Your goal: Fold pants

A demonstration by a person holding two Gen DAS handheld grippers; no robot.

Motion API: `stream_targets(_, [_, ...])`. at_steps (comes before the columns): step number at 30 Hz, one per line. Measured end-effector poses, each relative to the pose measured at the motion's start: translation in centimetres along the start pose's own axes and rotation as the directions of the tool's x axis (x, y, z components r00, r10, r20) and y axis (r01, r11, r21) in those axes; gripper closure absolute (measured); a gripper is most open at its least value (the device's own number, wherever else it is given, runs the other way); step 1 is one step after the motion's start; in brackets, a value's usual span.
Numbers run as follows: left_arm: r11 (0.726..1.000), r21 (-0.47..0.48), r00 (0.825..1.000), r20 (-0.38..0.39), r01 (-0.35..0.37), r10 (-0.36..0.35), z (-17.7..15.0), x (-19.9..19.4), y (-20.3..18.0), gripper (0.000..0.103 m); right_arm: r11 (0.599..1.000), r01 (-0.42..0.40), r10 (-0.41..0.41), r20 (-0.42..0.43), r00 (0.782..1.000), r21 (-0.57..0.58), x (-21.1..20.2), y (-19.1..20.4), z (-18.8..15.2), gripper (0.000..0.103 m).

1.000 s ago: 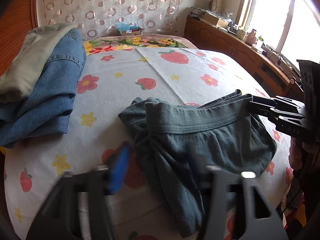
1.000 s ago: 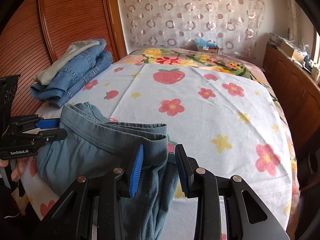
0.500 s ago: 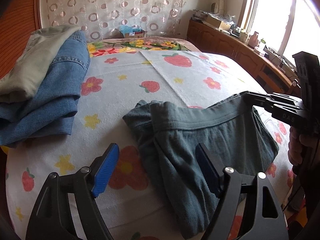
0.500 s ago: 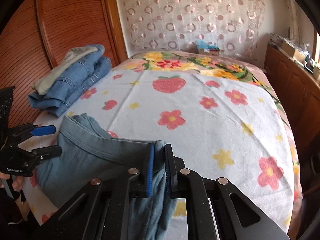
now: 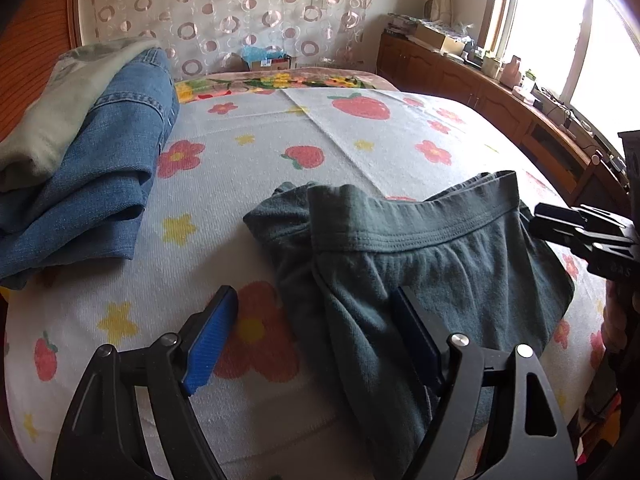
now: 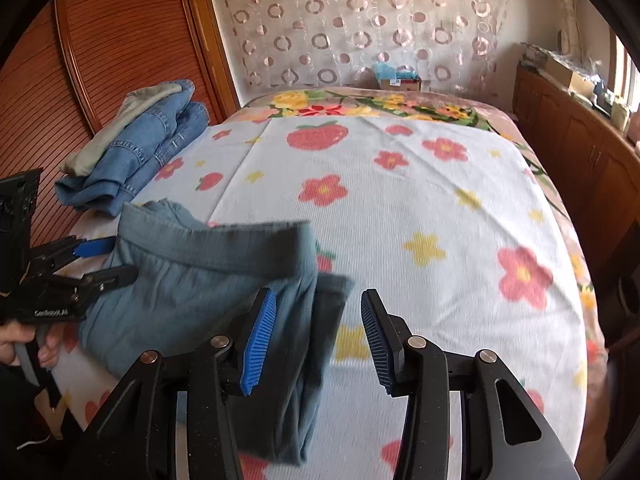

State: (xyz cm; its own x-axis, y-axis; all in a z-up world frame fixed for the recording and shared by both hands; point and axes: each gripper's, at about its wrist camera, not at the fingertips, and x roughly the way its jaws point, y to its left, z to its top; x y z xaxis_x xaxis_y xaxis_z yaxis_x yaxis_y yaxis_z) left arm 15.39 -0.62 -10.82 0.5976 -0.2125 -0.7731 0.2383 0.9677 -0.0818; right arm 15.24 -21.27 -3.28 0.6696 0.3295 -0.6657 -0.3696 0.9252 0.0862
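Both spread apart: left tool (image 5: 316,336) over the pants (image 5: 420,264), right tool (image 6: 318,336) beside the waistband; window only in left view.

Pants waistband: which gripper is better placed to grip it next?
Probably the right. The right gripper is open, with the end of the waistband just ahead of its fingers. The left gripper, also open, sits lower, over the bunched legs of the pants.

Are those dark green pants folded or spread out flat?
Folded: the green pants lie doubled in layers on the bed, waistband on top.
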Motion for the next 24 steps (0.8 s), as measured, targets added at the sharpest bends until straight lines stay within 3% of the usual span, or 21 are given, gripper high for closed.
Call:
stream_targets(15, [1.0,0.009,1.0,-0.003,-0.007,0.007,-0.1,-0.1,-0.2,0.021,1.0,0.003,-0.001,-0.052,0.999,0.021,1.6,-0.4,1.1,0.054])
stream_targets(24, [1.0,0.012,1.0,-0.002,-0.011,0.011,-0.1,-0.1,-0.3,0.021,1.0,0.011,-0.012,-0.023,1.0,-0.019,1.7,0.2,0.5,0.054])
